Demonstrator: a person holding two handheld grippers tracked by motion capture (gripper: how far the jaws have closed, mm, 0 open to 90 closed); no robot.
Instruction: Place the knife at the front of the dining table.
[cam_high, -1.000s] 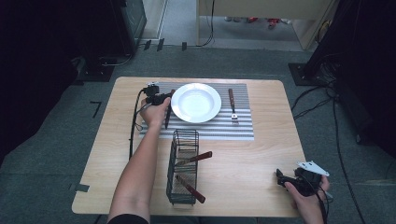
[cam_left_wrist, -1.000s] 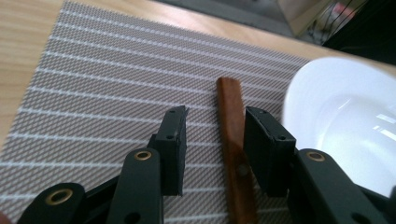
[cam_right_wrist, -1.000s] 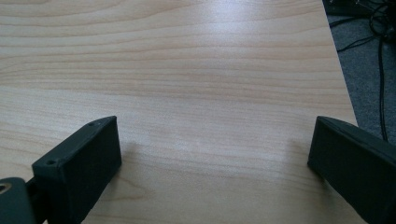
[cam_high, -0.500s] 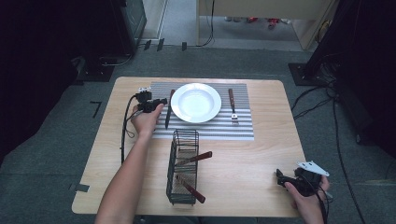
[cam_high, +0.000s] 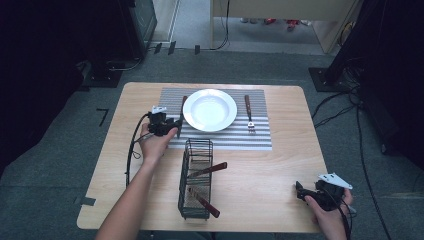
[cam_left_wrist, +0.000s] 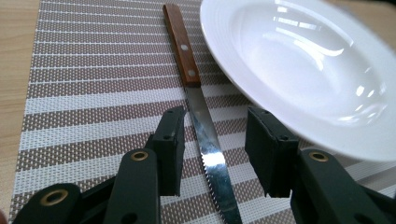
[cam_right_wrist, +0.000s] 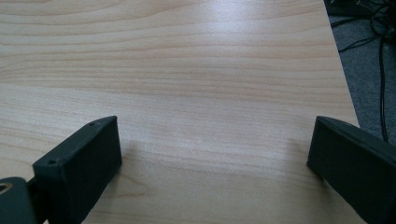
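A: Two grippers. From the high view, the left gripper (cam_high: 167, 125) is by the knife (cam_high: 181, 112) on the mat, near the table's far edge.

B: In the left gripper view, its fingers (cam_left_wrist: 170, 140) are apart around the blade. They could bump the plate (cam_left_wrist: 299, 70).

A: In the right gripper view, those fingers (cam_right_wrist: 81, 161) are wide apart, holding nothing.

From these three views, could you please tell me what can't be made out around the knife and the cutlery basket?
- Knife: tip cut off by the bottom edge of the left gripper view, between the left gripper jaws.
- Utensils in the wire basket: working ends screened by mesh, too small in the high view.
- Plate: far rim cut off by the frame in the left gripper view.
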